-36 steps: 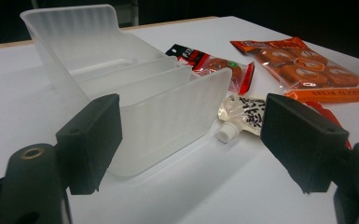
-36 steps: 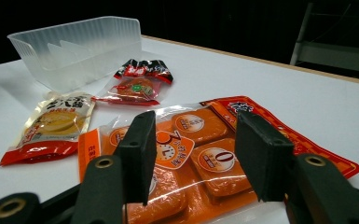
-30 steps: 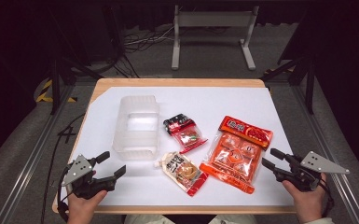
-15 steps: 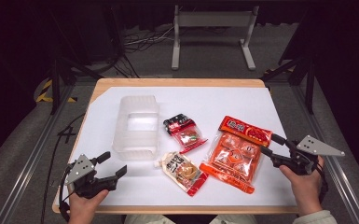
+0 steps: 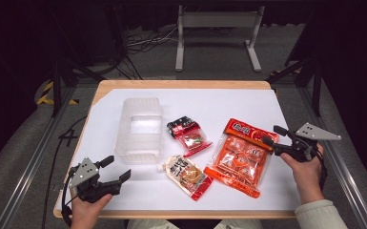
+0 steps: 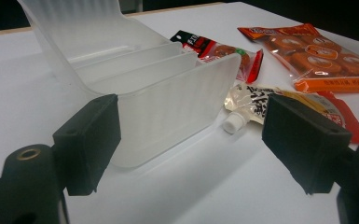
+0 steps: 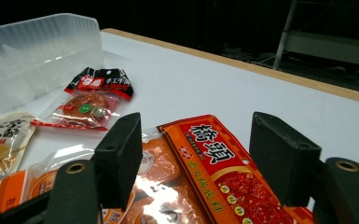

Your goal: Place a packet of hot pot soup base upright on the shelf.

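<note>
A clear plastic bin [image 5: 139, 129] stands on the white table left of centre. Beside it lie a small black-and-red snack packet [image 5: 188, 135], a spouted pouch [image 5: 187, 175] and a large orange pack [image 5: 240, 157]. My left gripper [image 5: 116, 168] rests open near the front left corner, its jaws aimed at the bin [image 6: 168, 93] and the pouch [image 6: 261, 100], touching neither. My right gripper [image 5: 272, 135] hovers open at the orange pack's [image 7: 214, 158] right edge. Its jaws have just been closing slightly and grip nothing; the pack lies below them.
The white sheet [image 5: 219, 102] covers a wooden table whose edge [image 5: 181, 84] shows at the back. Bare sheet lies behind the packets and in front of the bin. A metal frame stand [image 5: 217, 28] and cables sit on the dark floor beyond.
My right gripper has moved away from the front right edge, forward and leftward to the orange pack's right side. The left gripper has stayed put. No object has shifted.
</note>
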{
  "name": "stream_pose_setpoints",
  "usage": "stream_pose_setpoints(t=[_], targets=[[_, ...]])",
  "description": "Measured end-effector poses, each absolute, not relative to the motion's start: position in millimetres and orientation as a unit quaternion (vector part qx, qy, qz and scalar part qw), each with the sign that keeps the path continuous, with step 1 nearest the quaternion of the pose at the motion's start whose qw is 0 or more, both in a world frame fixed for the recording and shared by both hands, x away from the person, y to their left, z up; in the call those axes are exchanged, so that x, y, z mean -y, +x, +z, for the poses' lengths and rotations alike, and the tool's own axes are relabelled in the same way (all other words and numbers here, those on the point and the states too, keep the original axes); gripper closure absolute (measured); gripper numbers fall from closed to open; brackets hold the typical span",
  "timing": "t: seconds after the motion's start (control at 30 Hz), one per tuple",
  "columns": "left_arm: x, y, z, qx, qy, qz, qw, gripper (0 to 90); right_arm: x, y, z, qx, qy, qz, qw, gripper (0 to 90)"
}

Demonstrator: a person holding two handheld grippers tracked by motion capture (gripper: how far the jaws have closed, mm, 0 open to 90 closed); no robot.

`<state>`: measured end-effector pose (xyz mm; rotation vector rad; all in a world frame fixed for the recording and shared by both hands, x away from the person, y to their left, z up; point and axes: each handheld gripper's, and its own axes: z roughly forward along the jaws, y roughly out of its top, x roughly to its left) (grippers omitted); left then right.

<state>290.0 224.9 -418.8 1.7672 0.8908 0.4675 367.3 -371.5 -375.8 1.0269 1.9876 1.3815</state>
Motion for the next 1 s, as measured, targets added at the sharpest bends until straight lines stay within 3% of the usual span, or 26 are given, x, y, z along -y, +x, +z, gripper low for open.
stream_pose_setpoints(t=[0.27,0.53,0.77,1.0], targets=[[-228,289,-418,-0.383,0.732,0.207,0.524,19.8,381,383,-378,-0.729,0.401,0.495,0.25,42.7],[-222,288,-417,-0.374,0.737,0.206,0.523,16.1,400,400,-388,-0.716,0.458,0.467,0.244,36.8],[-218,286,-417,-0.365,0.746,0.223,0.511,15.7,408,415,-402,-0.708,0.491,0.461,0.213,35.2],[-218,286,-417,-0.364,0.747,0.222,0.51,15.8,408,422,-413,-0.713,0.5,0.44,0.218,36.1]])
